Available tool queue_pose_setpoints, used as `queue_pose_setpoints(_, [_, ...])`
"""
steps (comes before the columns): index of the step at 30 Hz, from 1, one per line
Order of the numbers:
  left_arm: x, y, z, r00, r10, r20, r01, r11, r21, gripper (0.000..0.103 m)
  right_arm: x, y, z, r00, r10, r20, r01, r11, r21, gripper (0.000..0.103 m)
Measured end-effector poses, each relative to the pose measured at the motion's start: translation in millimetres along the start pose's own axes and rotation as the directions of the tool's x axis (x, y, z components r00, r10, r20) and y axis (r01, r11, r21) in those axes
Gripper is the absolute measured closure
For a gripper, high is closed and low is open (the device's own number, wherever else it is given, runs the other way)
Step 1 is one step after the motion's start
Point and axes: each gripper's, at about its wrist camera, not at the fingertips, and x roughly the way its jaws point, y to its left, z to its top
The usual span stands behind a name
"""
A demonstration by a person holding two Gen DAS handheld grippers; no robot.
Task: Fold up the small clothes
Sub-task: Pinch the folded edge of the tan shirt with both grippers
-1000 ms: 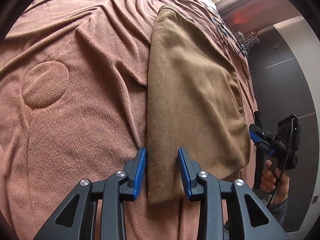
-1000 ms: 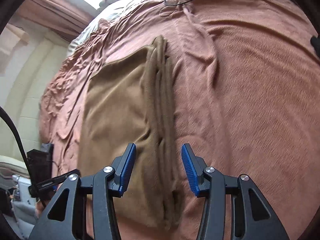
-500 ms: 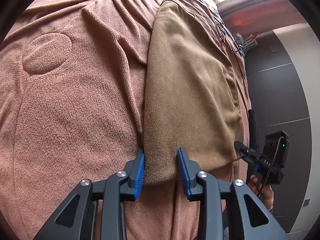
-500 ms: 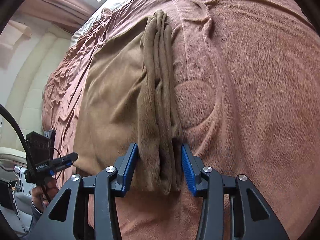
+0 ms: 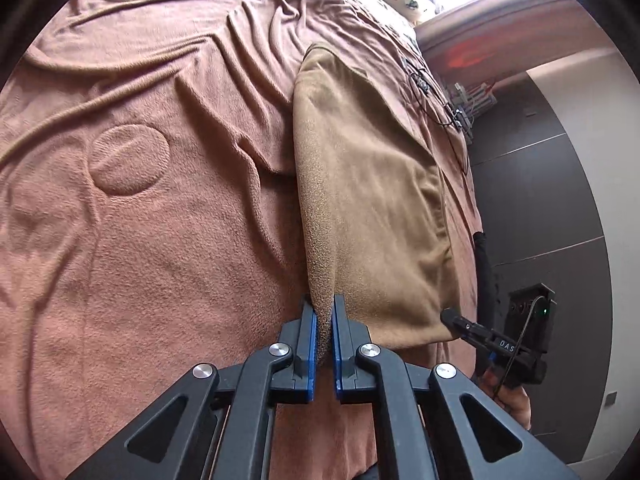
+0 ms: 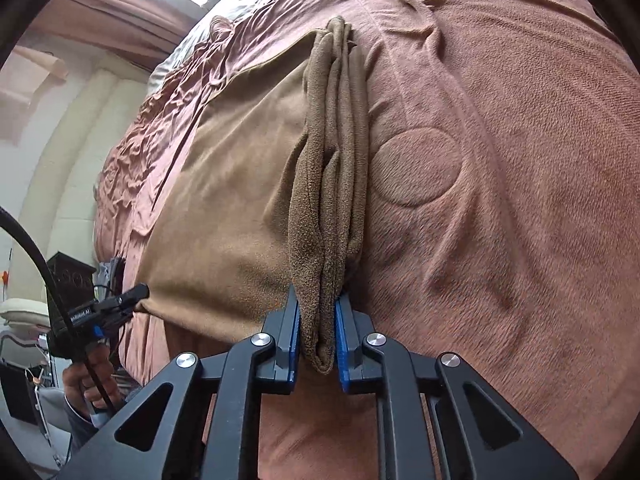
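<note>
Now both my left gripper (image 5: 325, 322) and right gripper (image 6: 317, 322) have closed on the brown garment's (image 5: 368, 200) near corners, ready to lift and fold.

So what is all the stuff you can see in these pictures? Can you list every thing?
brown cloth: one, tan-brown, folded, lying on the blanket, near corners pinched by both grippers
blanket: one, pinkish-brown, wrinkled, covering the bed
round mark: one, pressed into the blanket, right beside the cloth's thick edge
cables: black, on the bed's far edge
left gripper: black with blue pads, shut on the thin corner
right gripper: black with blue pads, shut on the thick layered corner
hand: one, holding the left gripper's handle
</note>
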Motion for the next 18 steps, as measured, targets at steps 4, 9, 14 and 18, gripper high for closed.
queue_pose_setpoints(4, [-11,-3,-3,1.000,0.007,0.006,-0.007,1.000,0.018,0.097,1,9,-8,1.000,0.003,-0.007,-0.003,1.000,-0.005,0.092])
queue_pose_setpoints(9, [-21,2,-17,1.000,0.027,0.004,-0.027,1.000,0.016,0.097,6,20,-18,0.999,-0.001,-0.033,0.000,1.000,-0.019,0.092])
queue_pose_setpoints(14, [-37,12,-35,0.999,0.036,0.008,-0.036,0.999,0.011,0.097,10,34,-26,0.998,-0.015,-0.056,0.012,0.999,-0.047,0.092])
queue_pose_setpoints(18, [-51,20,-49,0.999,0.042,0.013,-0.042,0.999,0.010,0.097,8,47,-36,0.997,-0.023,-0.070,0.017,0.997,-0.078,0.092])
